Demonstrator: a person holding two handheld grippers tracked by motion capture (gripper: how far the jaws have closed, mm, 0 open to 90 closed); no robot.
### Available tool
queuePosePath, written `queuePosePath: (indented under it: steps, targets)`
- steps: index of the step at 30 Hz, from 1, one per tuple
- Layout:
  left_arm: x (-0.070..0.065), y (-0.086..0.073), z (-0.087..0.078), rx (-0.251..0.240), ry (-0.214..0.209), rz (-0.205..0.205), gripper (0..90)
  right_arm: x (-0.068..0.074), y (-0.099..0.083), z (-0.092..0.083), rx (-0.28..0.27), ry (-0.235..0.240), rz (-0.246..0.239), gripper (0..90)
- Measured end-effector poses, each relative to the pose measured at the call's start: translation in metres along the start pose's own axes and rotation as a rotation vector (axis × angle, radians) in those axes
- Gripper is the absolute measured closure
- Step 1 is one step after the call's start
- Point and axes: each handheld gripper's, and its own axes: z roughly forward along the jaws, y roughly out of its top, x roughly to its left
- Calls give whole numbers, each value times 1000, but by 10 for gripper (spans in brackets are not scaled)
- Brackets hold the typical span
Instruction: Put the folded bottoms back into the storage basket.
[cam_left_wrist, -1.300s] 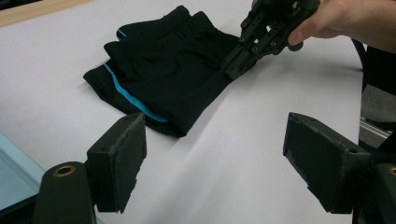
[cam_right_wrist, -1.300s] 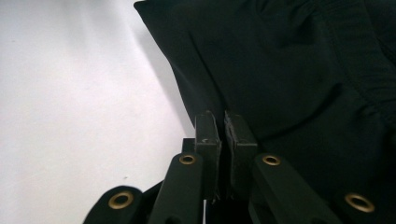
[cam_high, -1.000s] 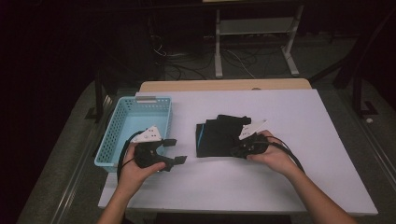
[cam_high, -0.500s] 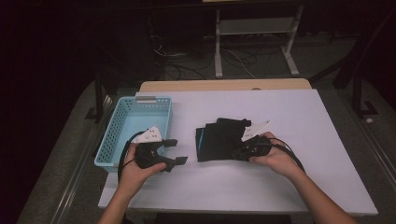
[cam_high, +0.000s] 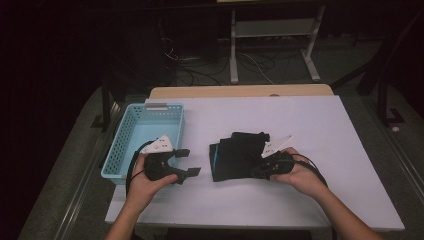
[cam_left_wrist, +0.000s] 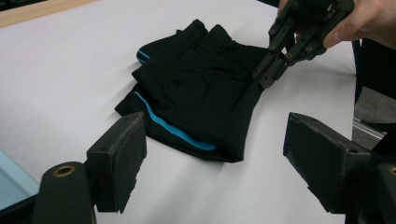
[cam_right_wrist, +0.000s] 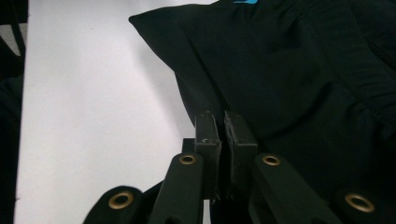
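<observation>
A folded black garment (cam_high: 235, 157) with a blue trim lies in the middle of the white table (cam_high: 280, 115). My right gripper (cam_high: 256, 172) is at its near right edge, jaws shut on the fabric. The right gripper view has the two pads (cam_right_wrist: 206, 133) pressed together at the edge of the black cloth (cam_right_wrist: 303, 70). My left gripper (cam_high: 191, 161) hovers open to the left of the garment, nothing between its fingers. From the left gripper view, the garment (cam_left_wrist: 196, 98) lies beyond my wide jaws, with the right gripper (cam_left_wrist: 264, 79) pinching its far side.
A light blue plastic basket (cam_high: 122, 145) stands at the table's left edge, just beside my left hand; its corner (cam_left_wrist: 9, 182) is in the left gripper view. A wooden strip (cam_high: 240, 91) runs along the table's far edge. Desk legs and cables stand on the floor beyond.
My right gripper has edged slightly toward the near side of the table, still shut on the fabric. The left gripper has stayed in place and open.
</observation>
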Motion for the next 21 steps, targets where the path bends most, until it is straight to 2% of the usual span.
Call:
queuePosePath:
  steps: [9,21]
  targets:
    - [-1,0,1,1,-4,-1,214,12,-6,-1,5,12,-9,845]
    - [-2,-1,2,1,-8,-2,215,33,-7,2,15,54,-32,844]
